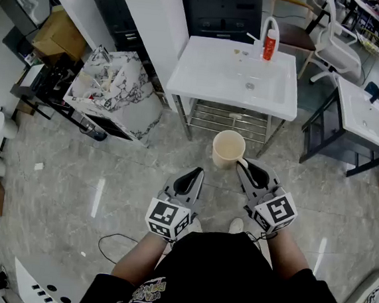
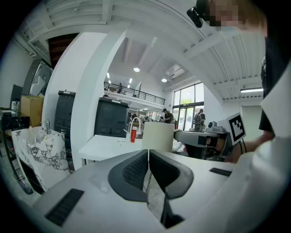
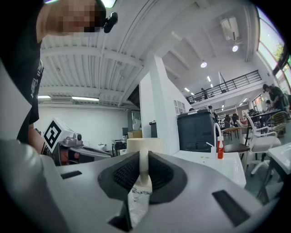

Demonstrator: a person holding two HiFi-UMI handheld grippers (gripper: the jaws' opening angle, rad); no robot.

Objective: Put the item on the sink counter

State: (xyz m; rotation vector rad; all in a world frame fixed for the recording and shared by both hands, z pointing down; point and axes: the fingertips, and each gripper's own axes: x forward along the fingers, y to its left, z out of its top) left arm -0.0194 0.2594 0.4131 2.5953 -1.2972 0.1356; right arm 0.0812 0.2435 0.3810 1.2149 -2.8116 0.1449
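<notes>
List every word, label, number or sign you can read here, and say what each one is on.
No text here is legible.
Shirt print: pale lettering or a logo, too blurred to read.
Red bottle: any label is too small to read.
Left tool and right tool: the cubes carry black-and-white square markers, no letters.
Cup: plain, no print.

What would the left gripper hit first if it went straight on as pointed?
Probably the cream cup that the right gripper holds by its handle: it sits dead ahead of the left gripper. Depth is unclear; it might graze past toward the sink counter.
</notes>
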